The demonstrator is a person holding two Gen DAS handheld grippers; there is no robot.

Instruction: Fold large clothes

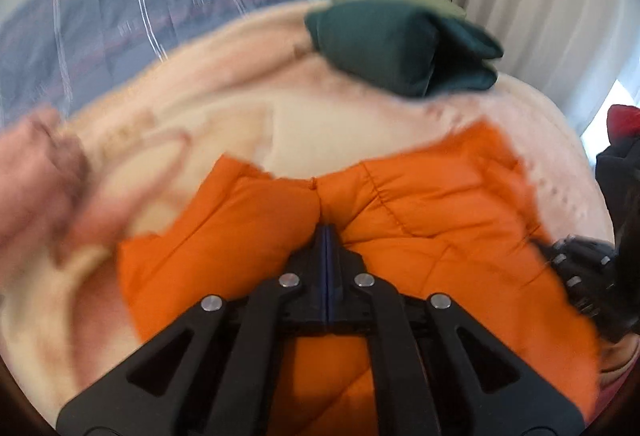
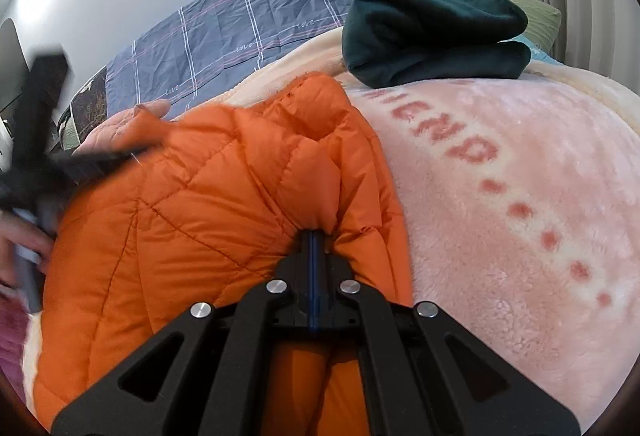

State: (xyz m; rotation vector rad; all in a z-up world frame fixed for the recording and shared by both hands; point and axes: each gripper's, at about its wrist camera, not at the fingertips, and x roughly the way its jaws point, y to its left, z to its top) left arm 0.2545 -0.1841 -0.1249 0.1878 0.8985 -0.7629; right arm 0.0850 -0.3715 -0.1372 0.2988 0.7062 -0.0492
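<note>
Orange quilted jacket (image 2: 192, 204) lies on the pink blanket (image 2: 500, 196) on the bed, its long axis running away from both cameras. The right gripper (image 2: 315, 236) is clamped on a puffed fold; the left gripper (image 1: 327, 232) pinches its edge seam. Only the right view shows the blanket's lettering sharply; the folded green garment (image 2: 432, 36) sits beyond.

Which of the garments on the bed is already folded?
The dark green garment, a neat folded bundle on the pink blanket. The orange quilted jacket lies rumpled, pinched by both tongs.

Orange quilted puffer jacket (image 2: 208, 204) bunched, apparently partly folded, lying on pink fleece blanket (image 2: 520, 164).
</note>
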